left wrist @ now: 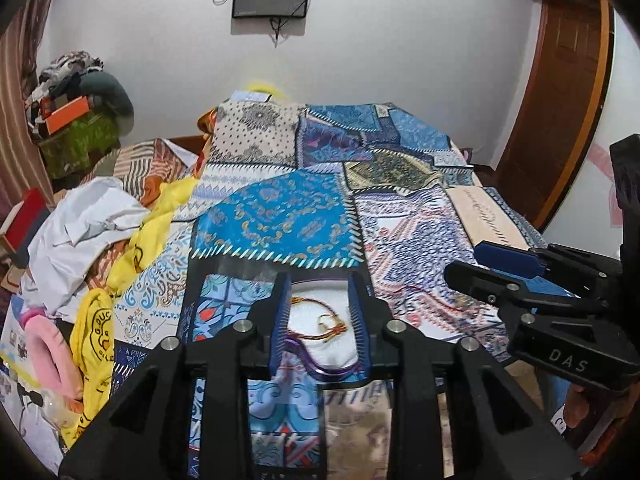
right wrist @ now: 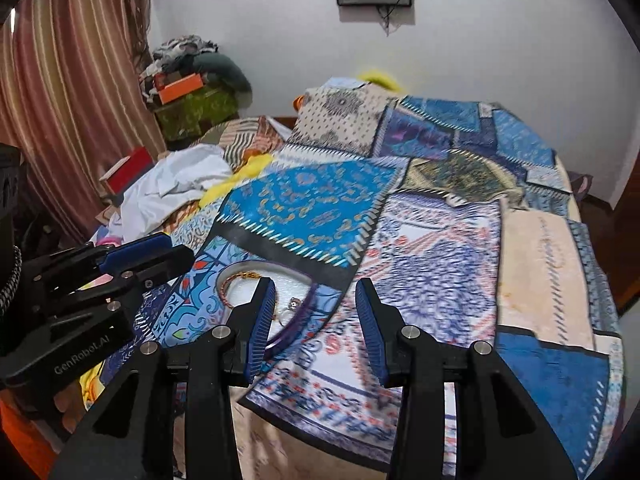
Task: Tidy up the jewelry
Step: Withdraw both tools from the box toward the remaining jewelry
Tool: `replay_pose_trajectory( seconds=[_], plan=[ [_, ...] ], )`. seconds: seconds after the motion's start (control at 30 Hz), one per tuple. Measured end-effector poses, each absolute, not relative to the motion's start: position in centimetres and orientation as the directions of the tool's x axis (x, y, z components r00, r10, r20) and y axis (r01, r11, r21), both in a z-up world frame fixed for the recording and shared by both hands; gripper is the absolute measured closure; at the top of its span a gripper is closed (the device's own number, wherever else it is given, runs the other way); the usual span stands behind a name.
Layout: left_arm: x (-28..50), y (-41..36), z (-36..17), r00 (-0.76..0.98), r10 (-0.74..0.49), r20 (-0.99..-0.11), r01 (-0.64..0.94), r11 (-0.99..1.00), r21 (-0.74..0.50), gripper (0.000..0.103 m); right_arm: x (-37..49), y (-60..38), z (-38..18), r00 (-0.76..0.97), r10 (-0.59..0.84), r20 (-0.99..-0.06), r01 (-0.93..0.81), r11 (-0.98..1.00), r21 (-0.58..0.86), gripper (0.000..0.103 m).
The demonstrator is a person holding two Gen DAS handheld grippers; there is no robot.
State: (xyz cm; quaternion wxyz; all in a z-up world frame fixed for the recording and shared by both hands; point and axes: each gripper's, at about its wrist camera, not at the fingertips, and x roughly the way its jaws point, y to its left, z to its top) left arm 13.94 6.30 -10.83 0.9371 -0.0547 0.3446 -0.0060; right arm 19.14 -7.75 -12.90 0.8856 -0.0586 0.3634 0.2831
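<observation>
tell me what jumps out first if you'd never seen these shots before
The blue patchwork bedspread fills most of both views. On it, near the front, a white tray with a purple rim holds a red and gold bracelet, framed between the open blue pads of the left gripper. The right gripper hangs open over the spread, beside the tray, holding nothing.

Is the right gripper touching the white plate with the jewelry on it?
Apart. In the right wrist view, the right gripper hangs open above the quilt; its left finger only overlaps the plate in the image, and nothing is pinched between its fingers.
</observation>
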Motion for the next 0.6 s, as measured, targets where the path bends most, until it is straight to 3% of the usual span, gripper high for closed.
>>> replay_pose_trajectory(
  seconds=[0.27, 0.6],
  plan=[
    [14.4, 2.5, -10.0, 0.759, -0.076, -0.646, 0.015, 0.995, -0.099, 0.062, 19.0, -12.9, -12.1, 0.630, 0.426, -0.649, -0.484, 0.869, 0.100, 0.064],
    [16.8, -1.9, -12.9, 0.691, -0.122, -0.712, 0.078, 0.992, -0.094, 0.061, 20.1, -19.7, -14.5, 0.639, 0.333, -0.694, -0.367, 0.924, 0.105, 0.064]
  ],
)
